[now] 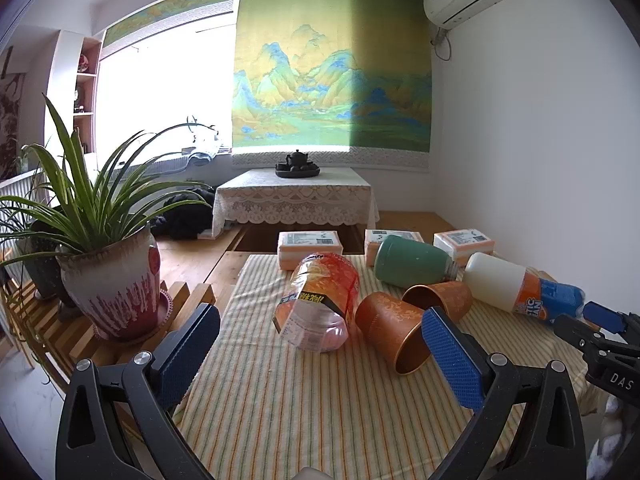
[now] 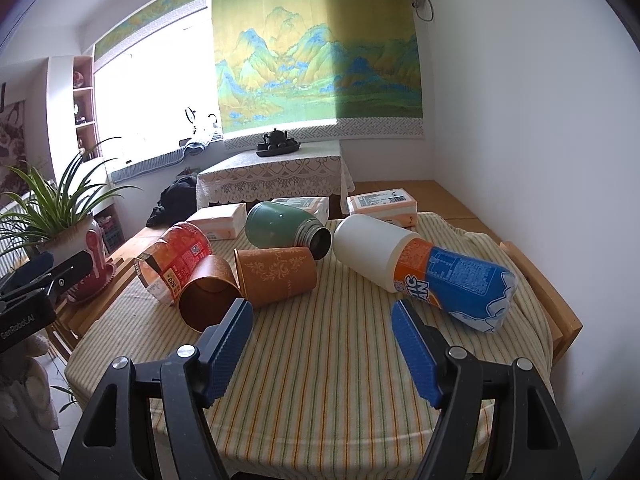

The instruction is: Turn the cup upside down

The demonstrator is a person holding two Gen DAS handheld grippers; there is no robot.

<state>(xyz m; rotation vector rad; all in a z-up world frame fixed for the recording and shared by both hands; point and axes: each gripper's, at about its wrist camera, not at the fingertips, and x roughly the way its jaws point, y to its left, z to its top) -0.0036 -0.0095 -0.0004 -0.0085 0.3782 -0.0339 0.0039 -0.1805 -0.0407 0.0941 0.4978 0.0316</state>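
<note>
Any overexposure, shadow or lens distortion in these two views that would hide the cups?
Left wrist view: the window is blown out white, a shadow darkens the right part of the landscape hanging, and fisheye bends the walls. Right wrist view: same window glare and shadow. Both orange cups stay evenly lit and sharp.

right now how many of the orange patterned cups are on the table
2, both lying on their sides on the striped cloth. The nearer orange cup opens toward the cameras, beside the clear red-labelled jar. The farther orange cup lies before the green flask. None seems hidden.
</note>
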